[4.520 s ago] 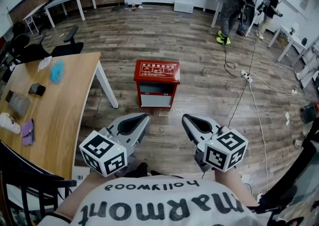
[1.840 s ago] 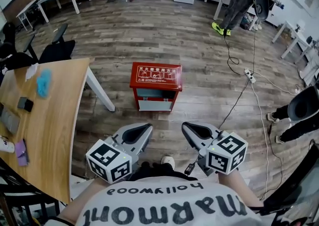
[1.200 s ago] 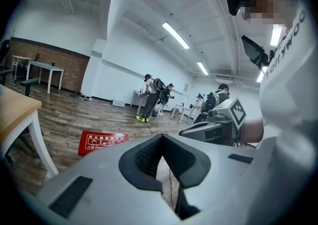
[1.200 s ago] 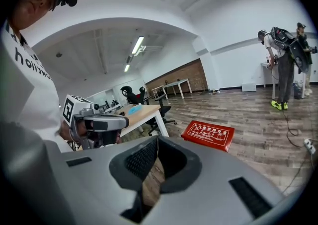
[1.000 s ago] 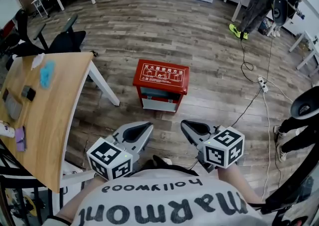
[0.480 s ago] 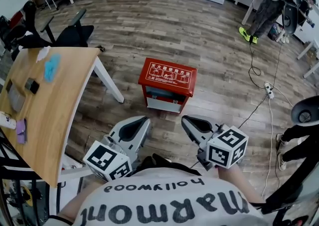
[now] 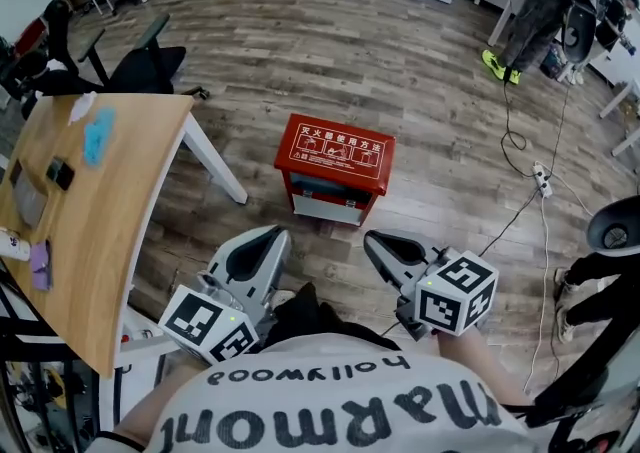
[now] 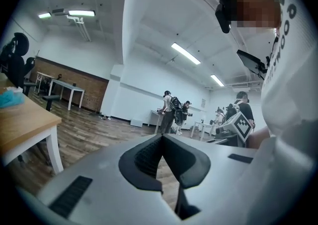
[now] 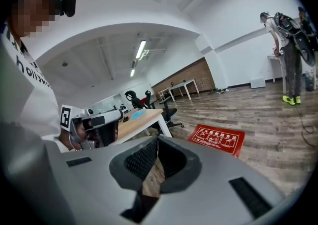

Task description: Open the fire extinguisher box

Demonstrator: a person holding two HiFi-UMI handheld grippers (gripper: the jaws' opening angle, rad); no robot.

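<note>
A red fire extinguisher box (image 7: 335, 168) stands on the wood floor ahead of me, its lid with white print facing up and its front panel closed. In the right gripper view the box (image 9: 217, 138) lies low at right of centre. My left gripper (image 7: 258, 243) is held near my body, short of the box, jaws shut and empty. My right gripper (image 7: 385, 244) hangs level with it, also shut with nothing between its tips. In the gripper views the left gripper (image 8: 161, 137) and the right gripper (image 9: 157, 139) both show jaws meeting at the tips.
A wooden table (image 7: 85, 231) with small items stands at left, its white leg (image 7: 212, 161) near the box. A black chair (image 7: 140, 59) is behind it. A cable and power strip (image 7: 541, 179) run along the floor at right. People (image 7: 535, 1) stand far right.
The box has drawn a little nearer in the head view. My left gripper has shifted slightly left and tilted. The right gripper has barely moved.
</note>
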